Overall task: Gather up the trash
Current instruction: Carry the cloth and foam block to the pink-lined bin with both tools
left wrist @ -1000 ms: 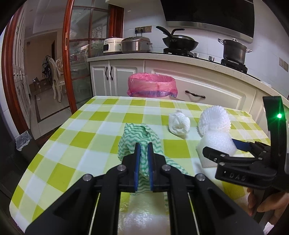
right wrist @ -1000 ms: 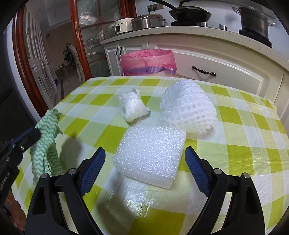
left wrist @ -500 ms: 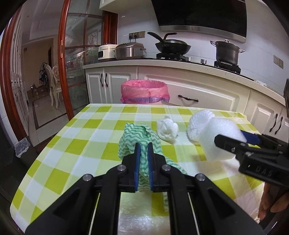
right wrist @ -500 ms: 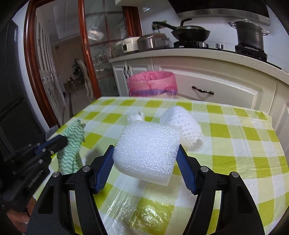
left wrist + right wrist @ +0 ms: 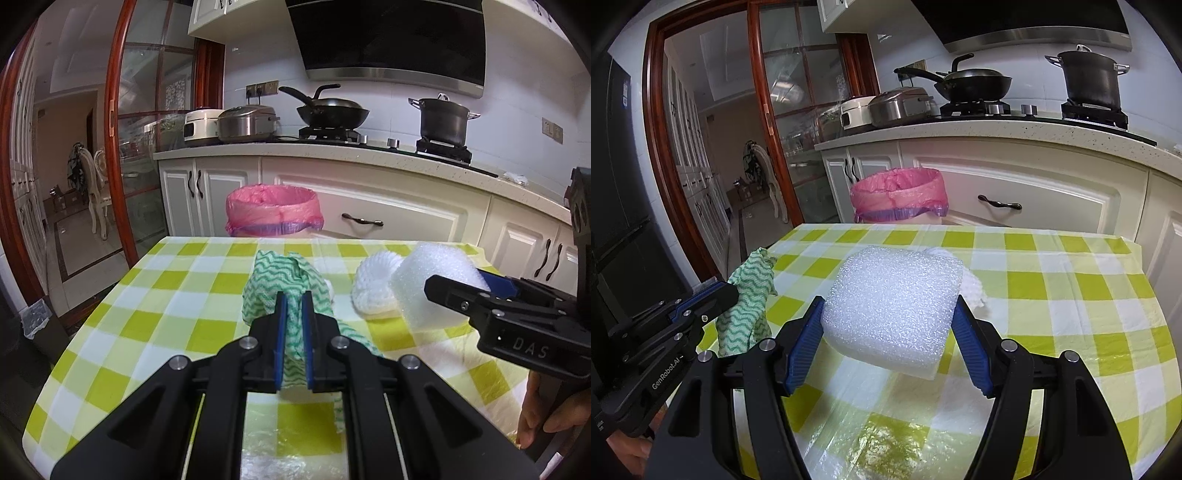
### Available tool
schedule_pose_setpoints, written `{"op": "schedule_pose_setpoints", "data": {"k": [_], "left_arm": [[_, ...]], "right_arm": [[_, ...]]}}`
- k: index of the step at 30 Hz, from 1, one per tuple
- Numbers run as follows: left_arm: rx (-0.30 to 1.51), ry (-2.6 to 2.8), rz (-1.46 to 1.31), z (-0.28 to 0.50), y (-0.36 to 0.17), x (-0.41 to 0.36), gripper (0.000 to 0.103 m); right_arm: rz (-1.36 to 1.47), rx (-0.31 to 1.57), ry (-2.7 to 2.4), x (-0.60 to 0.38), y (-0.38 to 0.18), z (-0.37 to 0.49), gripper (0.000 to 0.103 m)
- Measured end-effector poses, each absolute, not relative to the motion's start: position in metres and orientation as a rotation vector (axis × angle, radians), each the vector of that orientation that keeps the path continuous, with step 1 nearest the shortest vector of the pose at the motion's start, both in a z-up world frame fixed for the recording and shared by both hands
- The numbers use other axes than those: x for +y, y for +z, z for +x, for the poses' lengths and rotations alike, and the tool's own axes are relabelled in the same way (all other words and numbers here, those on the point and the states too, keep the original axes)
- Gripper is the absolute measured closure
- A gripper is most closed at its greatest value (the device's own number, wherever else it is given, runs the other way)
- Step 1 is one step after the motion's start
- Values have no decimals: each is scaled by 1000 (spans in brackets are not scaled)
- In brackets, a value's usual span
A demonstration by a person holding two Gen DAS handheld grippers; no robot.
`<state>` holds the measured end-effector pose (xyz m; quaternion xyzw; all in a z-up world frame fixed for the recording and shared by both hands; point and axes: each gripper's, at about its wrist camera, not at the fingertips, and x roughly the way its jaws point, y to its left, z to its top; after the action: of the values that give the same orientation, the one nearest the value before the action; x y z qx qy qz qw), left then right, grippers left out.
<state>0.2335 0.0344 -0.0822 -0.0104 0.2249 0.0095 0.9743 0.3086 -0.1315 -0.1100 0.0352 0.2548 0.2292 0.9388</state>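
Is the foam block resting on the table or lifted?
Lifted: the foam block sits clamped between the right gripper fingers, above the tablecloth.

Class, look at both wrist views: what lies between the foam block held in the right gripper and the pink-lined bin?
In the right wrist view, only bare checked tablecloth lies between the foam block and the pink-lined bin, which stands beyond the table's far edge.

- White netted foam sleeve [image 5: 973, 286]: mostly hidden behind the white bubble-foam block [image 5: 892, 308] in the right wrist view.
- Small white crumpled item [image 5: 330, 290]: only a sliver shows behind the green wavy-striped cloth [image 5: 284, 284]; identity unclear.
- Pink-lined waste bin [image 5: 273, 210]: base hidden behind the checked table [image 5: 166, 295].
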Motion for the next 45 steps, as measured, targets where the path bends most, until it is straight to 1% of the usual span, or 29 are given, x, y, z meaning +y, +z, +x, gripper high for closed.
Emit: {"op": "schedule_pose_setpoints", "data": {"k": [12, 21, 30, 39, 45], "left_arm": [[397, -8, -4, 263, -53, 34, 95], [376, -36, 23, 312, -36, 46, 95], [395, -62, 16, 405, -28, 75, 95], [396, -42, 40, 510, -27, 104, 95], [396, -44, -9, 588, -25, 131, 95]], "right_arm": [[55, 465, 489, -129, -82, 340, 38], [20, 430, 519, -116, -59, 387, 38], [-16, 426, 577, -96, -48, 470, 38], [-34, 448, 657, -71, -49, 584, 38], [-26, 472, 688, -54, -56, 658, 37]]}}
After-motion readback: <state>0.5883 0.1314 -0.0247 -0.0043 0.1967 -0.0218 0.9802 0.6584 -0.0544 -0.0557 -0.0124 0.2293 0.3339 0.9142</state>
